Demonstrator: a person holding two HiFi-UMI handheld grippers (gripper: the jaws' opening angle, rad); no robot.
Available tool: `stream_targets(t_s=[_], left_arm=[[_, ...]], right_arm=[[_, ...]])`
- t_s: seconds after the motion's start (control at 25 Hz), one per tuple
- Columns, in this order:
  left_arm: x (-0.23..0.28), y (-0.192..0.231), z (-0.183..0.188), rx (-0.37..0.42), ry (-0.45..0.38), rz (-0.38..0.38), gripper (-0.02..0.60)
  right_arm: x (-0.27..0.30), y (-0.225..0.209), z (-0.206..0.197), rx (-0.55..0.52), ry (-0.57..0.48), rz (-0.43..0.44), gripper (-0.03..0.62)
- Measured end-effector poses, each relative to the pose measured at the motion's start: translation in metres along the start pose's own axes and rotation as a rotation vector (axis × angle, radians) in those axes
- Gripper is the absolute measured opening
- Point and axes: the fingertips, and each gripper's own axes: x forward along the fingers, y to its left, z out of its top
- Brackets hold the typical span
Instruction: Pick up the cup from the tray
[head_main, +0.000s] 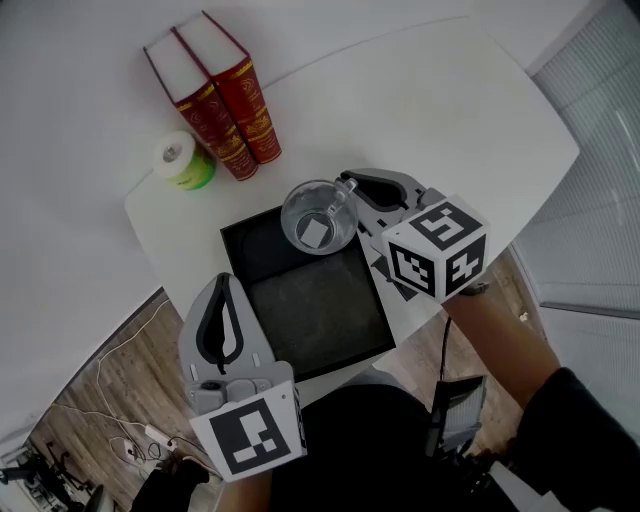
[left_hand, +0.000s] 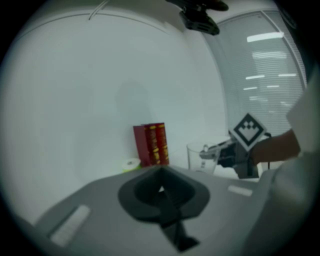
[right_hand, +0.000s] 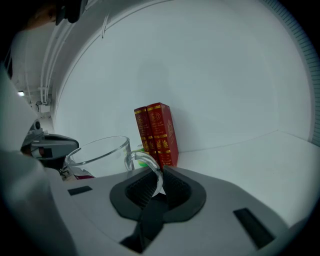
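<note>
A clear glass cup (head_main: 318, 217) hangs over the far end of the black tray (head_main: 310, 315). My right gripper (head_main: 350, 186) comes in from the right and is shut on the cup's handle (right_hand: 146, 164). In the right gripper view the handle sits pinched between the ribbed pads (right_hand: 176, 186), with the cup's bowl (right_hand: 97, 155) to the left. My left gripper (head_main: 224, 290) hovers at the tray's near left edge, shut with nothing in it. The left gripper view shows the cup (left_hand: 200, 156) and my right gripper (left_hand: 234, 152) ahead on the right.
Two red books (head_main: 215, 95) stand at the white table's far left, with a green and white roll (head_main: 180, 160) beside them. The table (head_main: 450, 110) stretches away bare to the far right. Wood floor with cables (head_main: 110, 400) lies below the near left edge.
</note>
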Motion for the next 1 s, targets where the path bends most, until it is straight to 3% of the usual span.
stream_targets(t_s=[0.64,1.0], left_arm=[[-0.023,-0.002,0.018,-0.007,-0.065,0.013,0.005],[-0.034,-0.017,0.024,0.009,-0.101,-0.018,0.005]], right_arm=[[-0.062,0.034,0.051,0.041,-0.03,0.124,0.043],[-0.108,0.035,0.068,0.025,-0.049,0.112,0.043]])
